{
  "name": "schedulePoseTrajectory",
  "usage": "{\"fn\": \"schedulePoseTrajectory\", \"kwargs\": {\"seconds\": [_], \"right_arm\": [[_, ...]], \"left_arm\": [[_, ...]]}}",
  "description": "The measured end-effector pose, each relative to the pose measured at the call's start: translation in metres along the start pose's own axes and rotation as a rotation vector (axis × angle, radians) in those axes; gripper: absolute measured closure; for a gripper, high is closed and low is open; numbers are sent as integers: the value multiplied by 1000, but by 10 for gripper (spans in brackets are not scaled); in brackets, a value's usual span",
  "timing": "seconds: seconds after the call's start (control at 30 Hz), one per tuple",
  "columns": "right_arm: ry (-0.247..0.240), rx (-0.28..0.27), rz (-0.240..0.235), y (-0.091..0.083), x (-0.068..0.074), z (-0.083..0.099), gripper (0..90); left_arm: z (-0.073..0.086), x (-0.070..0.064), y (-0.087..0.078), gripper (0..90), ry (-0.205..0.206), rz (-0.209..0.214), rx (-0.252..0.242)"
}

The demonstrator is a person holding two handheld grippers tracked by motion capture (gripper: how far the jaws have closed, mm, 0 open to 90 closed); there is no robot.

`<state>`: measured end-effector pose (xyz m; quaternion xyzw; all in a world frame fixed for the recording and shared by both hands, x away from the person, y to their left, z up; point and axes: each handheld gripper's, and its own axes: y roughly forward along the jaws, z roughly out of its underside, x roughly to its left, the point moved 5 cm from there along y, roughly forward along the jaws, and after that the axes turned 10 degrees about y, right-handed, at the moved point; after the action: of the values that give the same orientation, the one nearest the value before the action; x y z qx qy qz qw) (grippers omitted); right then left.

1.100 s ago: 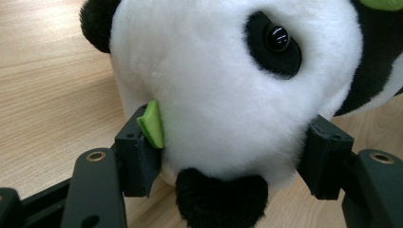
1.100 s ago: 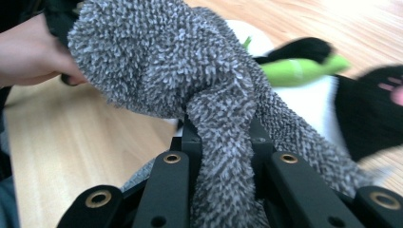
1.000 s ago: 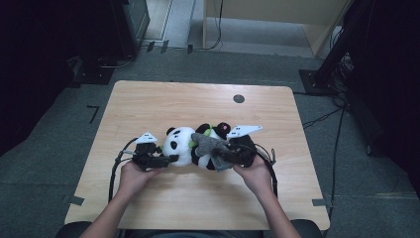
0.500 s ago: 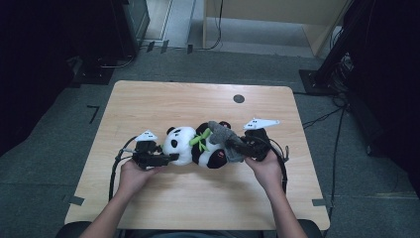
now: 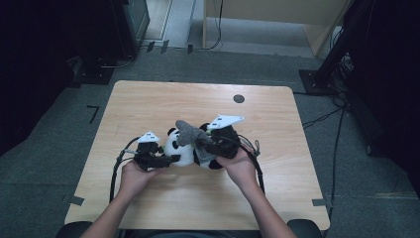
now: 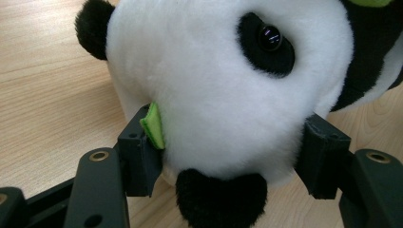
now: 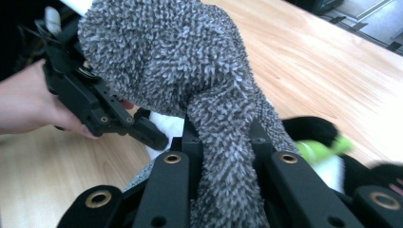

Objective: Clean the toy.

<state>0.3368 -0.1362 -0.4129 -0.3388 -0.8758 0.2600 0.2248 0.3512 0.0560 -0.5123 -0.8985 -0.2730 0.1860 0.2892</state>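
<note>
L tool (image 6: pixel 228 156): clamped on panda (image 6: pixel 214 90) head; its gripper view showed green tab at jaw.
R tool (image 7: pixel 223 156): clenched on grey cloth (image 7: pixel 190 71); high view showed cloth over panda, on desk (image 5: pixel 148 104).

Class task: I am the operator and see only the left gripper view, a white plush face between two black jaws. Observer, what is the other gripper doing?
Observer: The right gripper is shut on a grey fuzzy cloth.
Operator: Where is that cloth relative to the toy?
Observer: In the high view it rises over the black-and-white plush panda, between head and body.
Operator: And where does the toy sit?
Observer: On the light wooden table, near its middle, towards the person.
</note>
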Motion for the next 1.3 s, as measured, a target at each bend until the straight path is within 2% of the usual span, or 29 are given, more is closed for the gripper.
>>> {"fn": "schedulePoseTrajectory", "kwargs": {"seconds": [0.1,0.17,0.27,0.43,0.7,0.83,0.97,1.07,1.2,1.3], "right_arm": [[-19,61,12,22,3,7,772],[-32,71,14,31,6,13,769],[-75,63,41,34,9,18,768],[-98,81,39,37,17,28,771],[-167,140,65,44,31,52,778],[-200,150,85,48,33,64,779],[-187,165,76,53,27,73,785],[-177,196,67,56,23,81,786],[-183,237,84,61,20,90,786],[-179,262,80,58,17,92,785]], "left_arm": [[0,0,0,350,-11,0,1],[0,1,1,350,-22,6,3],[1,2,1,353,-29,17,4],[2,1,2,360,-37,10,18],[2,4,3,364,-52,13,15],[1,5,2,365,-59,14,17],[0,6,3,363,-67,12,16],[0,7,4,363,-52,3,17],[-1,6,5,367,-31,-7,25],[-2,5,6,374,-13,-12,32]]}}
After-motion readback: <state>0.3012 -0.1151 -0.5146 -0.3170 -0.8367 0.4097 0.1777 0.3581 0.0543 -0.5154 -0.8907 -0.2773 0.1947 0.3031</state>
